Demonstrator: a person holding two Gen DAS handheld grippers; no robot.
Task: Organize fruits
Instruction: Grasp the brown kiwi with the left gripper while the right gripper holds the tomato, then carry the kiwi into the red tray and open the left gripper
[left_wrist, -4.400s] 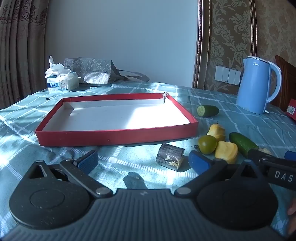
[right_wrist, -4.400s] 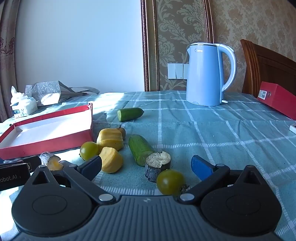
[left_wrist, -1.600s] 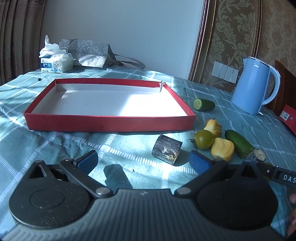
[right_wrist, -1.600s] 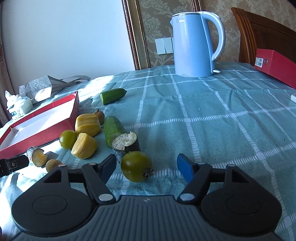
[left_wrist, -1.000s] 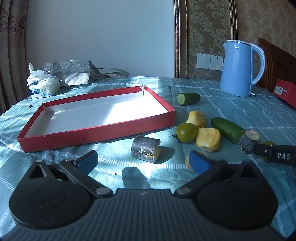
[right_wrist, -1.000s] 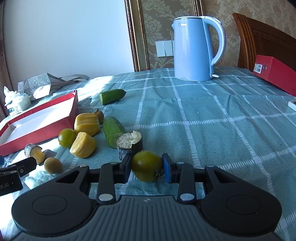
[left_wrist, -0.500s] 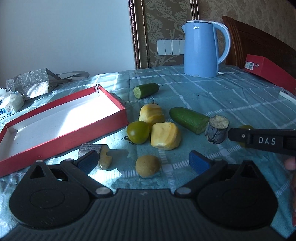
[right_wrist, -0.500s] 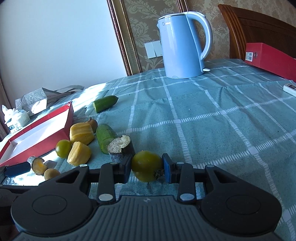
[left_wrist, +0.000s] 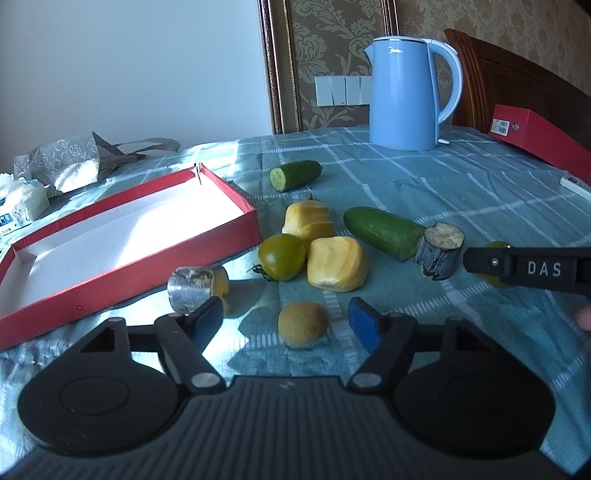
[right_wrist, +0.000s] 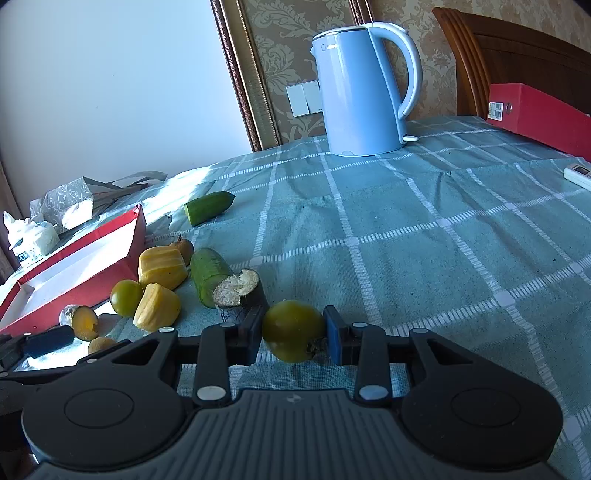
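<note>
My right gripper (right_wrist: 293, 332) is shut on a green tomato (right_wrist: 293, 330), both pads pressing its sides just above the cloth. My left gripper (left_wrist: 286, 323) has its jaws closing around a small brown round fruit (left_wrist: 303, 324) on the cloth, with a gap still at each pad. Beyond it lie a second green tomato (left_wrist: 281, 256), two yellow fruit pieces (left_wrist: 338, 264), a cucumber half (left_wrist: 382, 230), a dark-skinned stub (left_wrist: 439, 251) and a silvery stub (left_wrist: 194, 284). A red tray (left_wrist: 129, 280) with nothing inside lies at the left.
One of the right gripper's fingers (left_wrist: 532, 267) reaches in from the right edge. A blue kettle (left_wrist: 406, 92) stands at the back, with a shorter cucumber piece (left_wrist: 295, 175) in front of it. A red box (left_wrist: 539, 140) and a remote (left_wrist: 576, 182) lie far right, a tissue pack (left_wrist: 22, 201) far left.
The left view swung right from the tray to the fruit pile, and its jaws narrowed around the small brown fruit. The right gripper kept its hold on the tomato and rolled slightly.
</note>
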